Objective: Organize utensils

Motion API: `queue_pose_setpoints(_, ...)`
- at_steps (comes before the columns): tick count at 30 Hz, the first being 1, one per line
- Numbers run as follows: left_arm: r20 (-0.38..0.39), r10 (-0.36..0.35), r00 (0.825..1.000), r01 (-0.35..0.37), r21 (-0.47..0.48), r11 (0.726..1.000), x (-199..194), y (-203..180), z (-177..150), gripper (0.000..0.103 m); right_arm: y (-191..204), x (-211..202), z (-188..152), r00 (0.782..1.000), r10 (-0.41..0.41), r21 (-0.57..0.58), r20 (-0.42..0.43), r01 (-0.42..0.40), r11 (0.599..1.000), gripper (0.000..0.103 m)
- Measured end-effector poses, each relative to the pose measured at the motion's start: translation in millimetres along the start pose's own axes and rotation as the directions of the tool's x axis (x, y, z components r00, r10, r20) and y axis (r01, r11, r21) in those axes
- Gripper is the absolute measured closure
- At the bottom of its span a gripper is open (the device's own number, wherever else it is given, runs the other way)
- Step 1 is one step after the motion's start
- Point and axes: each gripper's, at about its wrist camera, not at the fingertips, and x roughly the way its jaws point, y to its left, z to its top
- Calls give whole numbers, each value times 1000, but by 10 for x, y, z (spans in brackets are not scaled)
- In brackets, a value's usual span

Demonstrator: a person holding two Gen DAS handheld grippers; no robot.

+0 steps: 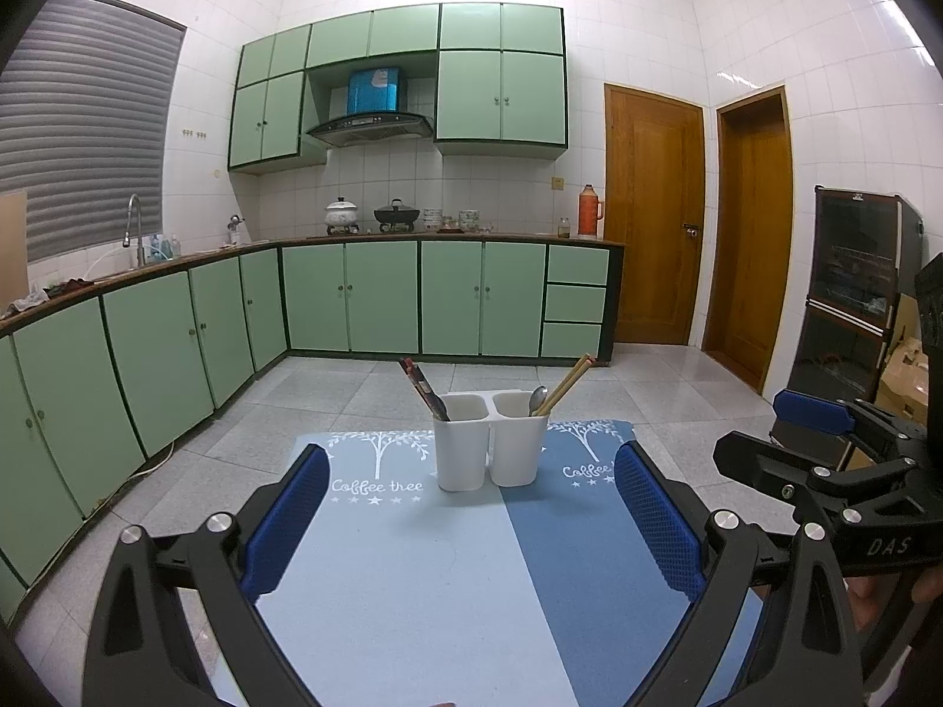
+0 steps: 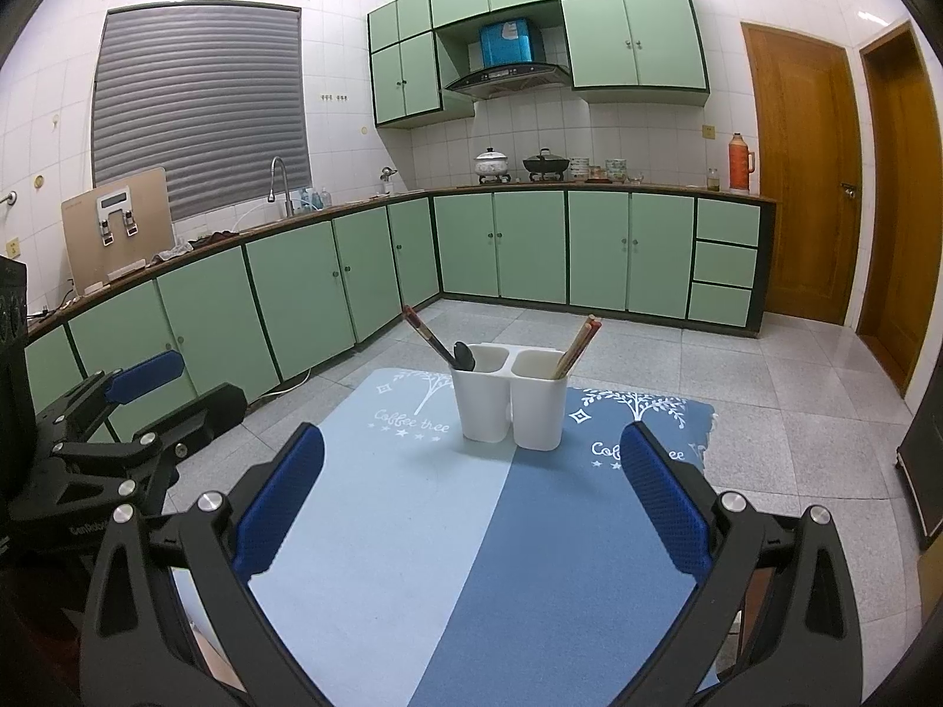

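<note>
A white two-compartment utensil holder stands upright on a blue two-tone mat. Its left cup holds dark chopsticks. Its right cup holds light wooden chopsticks and a metal spoon. In the right wrist view the holder shows a black spoon in the left cup with the dark chopsticks, and wooden chopsticks in the right cup. My left gripper is open and empty, short of the holder. My right gripper is open and empty, also short of it, and shows in the left wrist view.
The mat lies on a table above a grey tiled floor. Green cabinets run along the left and far walls. Wooden doors are at the right. A dark cabinet and cardboard boxes stand at far right.
</note>
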Motion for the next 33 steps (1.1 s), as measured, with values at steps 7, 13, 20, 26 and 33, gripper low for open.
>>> queue_pose_setpoints(7, -1, 0, 1000, 0, 0, 1000, 2, 4, -1, 8, 5, 1, -6, 1000, 0, -1, 1, 0, 1000, 6)
queue_pose_setpoints(13, 1, 1, 1000, -1, 0, 1000, 3, 0, 5, 8, 6, 1, -8, 1000, 1, -1, 1, -1, 1000, 6)
queue_pose_setpoints(20, 0, 0, 1000, 0, -1, 1000, 3, 3, 1, 8, 19, 19, -7, 1000, 1, -3, 1, -1, 1000, 6)
queue_pose_setpoints(26, 1, 1, 1000, -1, -1, 1000, -3, 4, 4, 8, 22, 16, -7, 1000, 2, -4, 2, -2, 1000, 6)
queue_pose_setpoints(33, 2, 2, 1000, -2, 0, 1000, -5, 5, 6, 8, 26, 14, -8, 1000, 2, -3, 2, -2, 1000, 6)
